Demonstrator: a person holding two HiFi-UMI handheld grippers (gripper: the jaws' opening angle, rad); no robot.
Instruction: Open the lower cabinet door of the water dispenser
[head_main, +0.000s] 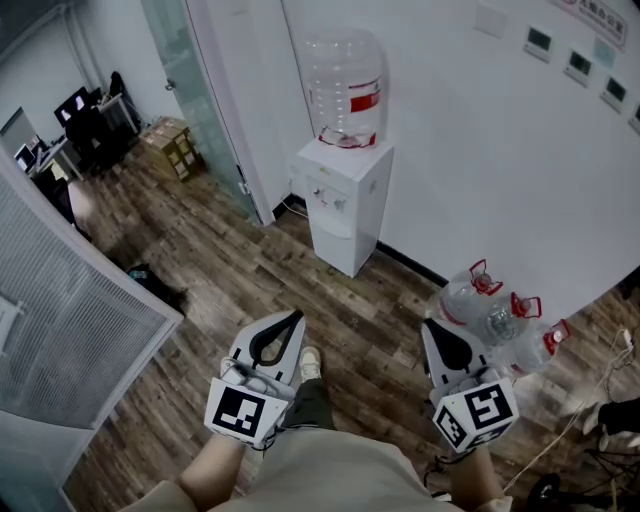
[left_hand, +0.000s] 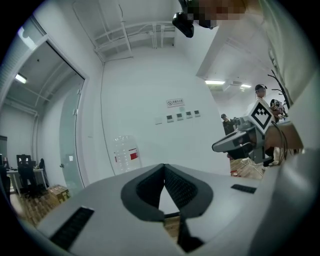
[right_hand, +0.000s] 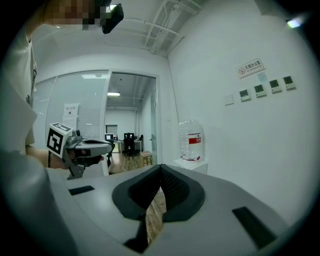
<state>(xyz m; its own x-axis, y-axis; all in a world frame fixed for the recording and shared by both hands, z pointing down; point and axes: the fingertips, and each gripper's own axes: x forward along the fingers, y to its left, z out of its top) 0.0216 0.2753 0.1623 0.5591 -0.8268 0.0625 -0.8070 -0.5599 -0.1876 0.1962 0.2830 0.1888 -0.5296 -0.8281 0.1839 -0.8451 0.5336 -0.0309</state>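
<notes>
Jaws pressed together on nothing, your left gripper (head_main: 293, 316) and right gripper (head_main: 428, 326) hang well apart from the water dispenser (head_main: 341, 200) against the wall (head_main: 470, 150), its lower cabinet door (head_main: 334, 248) shut.

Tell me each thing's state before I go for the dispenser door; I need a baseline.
lower cabinet door, looks shut
dispenser bottle, seated neck down, looks nearly empty
floor bottles, capped
left gripper, shut, empty
right gripper, shut, empty
</notes>
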